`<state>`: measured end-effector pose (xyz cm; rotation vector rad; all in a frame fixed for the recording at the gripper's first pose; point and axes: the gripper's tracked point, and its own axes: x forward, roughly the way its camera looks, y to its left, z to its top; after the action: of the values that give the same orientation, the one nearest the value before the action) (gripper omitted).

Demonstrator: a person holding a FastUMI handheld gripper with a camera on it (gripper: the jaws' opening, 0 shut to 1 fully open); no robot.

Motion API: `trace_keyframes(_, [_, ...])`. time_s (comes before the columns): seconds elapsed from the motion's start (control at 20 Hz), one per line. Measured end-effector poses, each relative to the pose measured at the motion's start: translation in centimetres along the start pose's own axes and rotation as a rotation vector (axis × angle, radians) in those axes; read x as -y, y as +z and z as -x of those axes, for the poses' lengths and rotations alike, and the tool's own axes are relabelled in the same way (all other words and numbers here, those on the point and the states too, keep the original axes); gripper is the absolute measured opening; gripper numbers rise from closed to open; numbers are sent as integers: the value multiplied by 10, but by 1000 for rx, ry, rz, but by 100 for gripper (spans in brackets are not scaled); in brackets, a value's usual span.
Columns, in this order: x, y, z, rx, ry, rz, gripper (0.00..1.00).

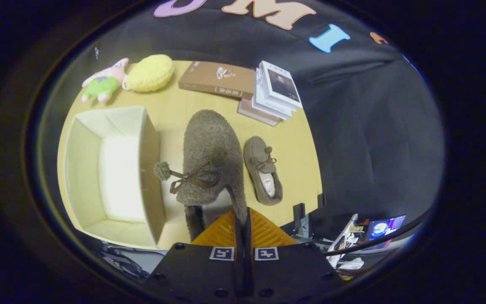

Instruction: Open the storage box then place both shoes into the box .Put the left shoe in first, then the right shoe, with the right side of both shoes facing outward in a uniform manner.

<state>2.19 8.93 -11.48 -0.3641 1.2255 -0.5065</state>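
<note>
1. The gripper (243, 219) has its two fingers pressed almost together, and they pinch the heel edge of a fuzzy brown shoe (211, 156).
2. This held shoe hangs above the wooden table (175, 114), with its toe pointing away from the fingers and its pompom bow toward the box.
3. The open storage box (112, 177) stands just beside the held shoe; its inside looks bare.
4. The second shoe (263, 171) lies flat on the table, on the other side of the held shoe.
5. Beyond the shoes are a stack of books (268, 95), a yellow cushion (150, 73) and a plush toy (103, 82).
</note>
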Motion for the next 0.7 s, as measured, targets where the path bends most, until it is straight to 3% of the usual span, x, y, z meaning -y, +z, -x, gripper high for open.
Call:
trace_keyframes(0.35, [-112,32,53,42,239,-84,4])
trace_keyframes(0.7, [-190,1,10,-77,261,14,4])
